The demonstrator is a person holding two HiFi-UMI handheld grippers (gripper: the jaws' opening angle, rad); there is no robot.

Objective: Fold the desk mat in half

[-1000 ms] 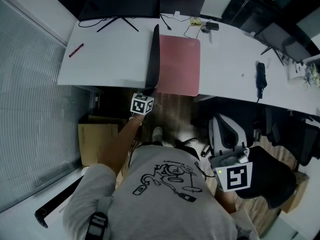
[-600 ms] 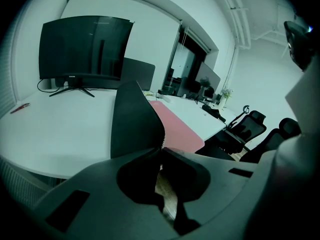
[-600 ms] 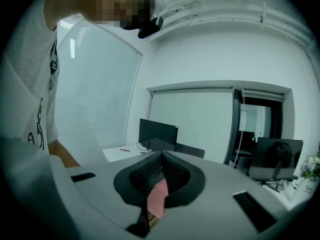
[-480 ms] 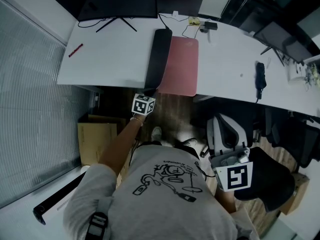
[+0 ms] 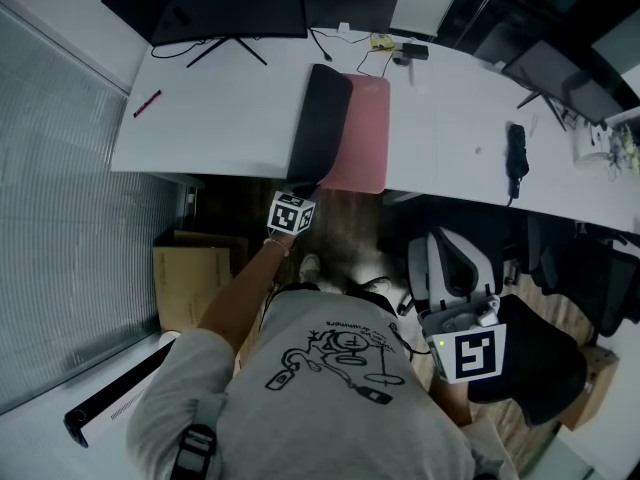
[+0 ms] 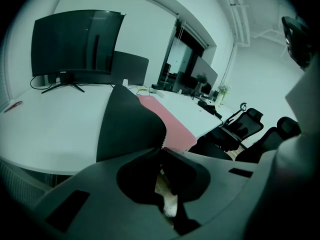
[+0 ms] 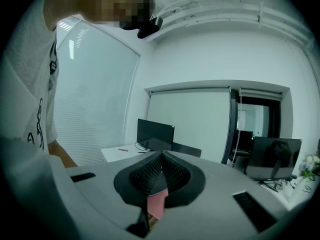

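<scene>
Mat [image 5: 365, 133]: lies at the near edge of the table [image 5: 220, 128], in front of the monitor [image 5: 225, 3]. Its right half rests flat, pink face up. Its left half is raised off the table and leans over toward the pink half, black underside showing. Left gripper [image 6: 161, 151]: fingers closed on the near corner of the raised half, just at the table's front edge. A grip there is judged to let the flap hinge about the mat's middle line while the flat half anchors it by its own weight. Right gripper [image 7: 161, 159]: held low at the person's right side, well apart from the table, fingers closed on nothing. It is judged idle, one hand being enough for the swing. Fold assessed as about halfway, with the flap not yet laid down. Risk noted: the unheld far end appears to lean further over than the gripped end, so the edges may land skewed.
</scene>
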